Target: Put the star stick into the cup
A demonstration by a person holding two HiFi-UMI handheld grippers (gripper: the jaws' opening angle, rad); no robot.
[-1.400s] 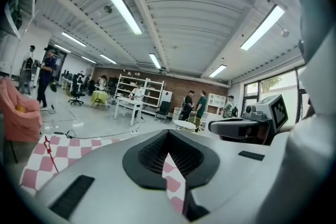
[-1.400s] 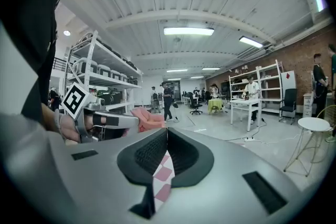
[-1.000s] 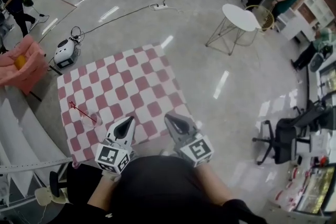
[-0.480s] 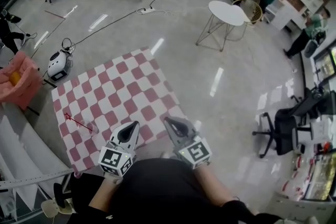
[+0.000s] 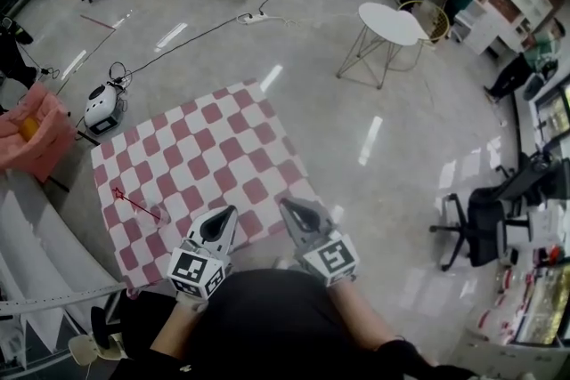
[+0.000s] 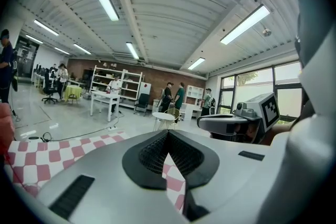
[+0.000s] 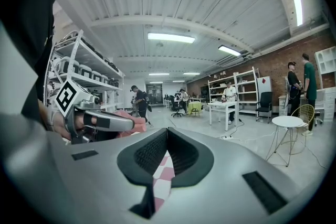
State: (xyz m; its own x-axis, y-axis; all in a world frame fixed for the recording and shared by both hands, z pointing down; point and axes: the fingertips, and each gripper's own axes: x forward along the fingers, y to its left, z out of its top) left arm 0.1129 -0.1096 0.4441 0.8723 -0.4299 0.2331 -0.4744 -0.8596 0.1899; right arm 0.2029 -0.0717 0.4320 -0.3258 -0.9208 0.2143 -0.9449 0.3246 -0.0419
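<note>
Star stick (image 5: pixel 138 204) lies on the checked cloth (image 5: pixel 214 138), left of both tongs, long axis running far-left (star end) to near-right. Left gripper (image 5: pixel 219 223) is nearer; right gripper (image 5: pixel 297 214) further right. Both closed, empty.

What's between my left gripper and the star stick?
In the head view, only bare checkered cloth lies between the left gripper and the star stick; I can make out nothing else on that stretch.

A round white table (image 5: pixel 397 23) stands on glossy grey floor (image 5: pixel 401 133)
</note>
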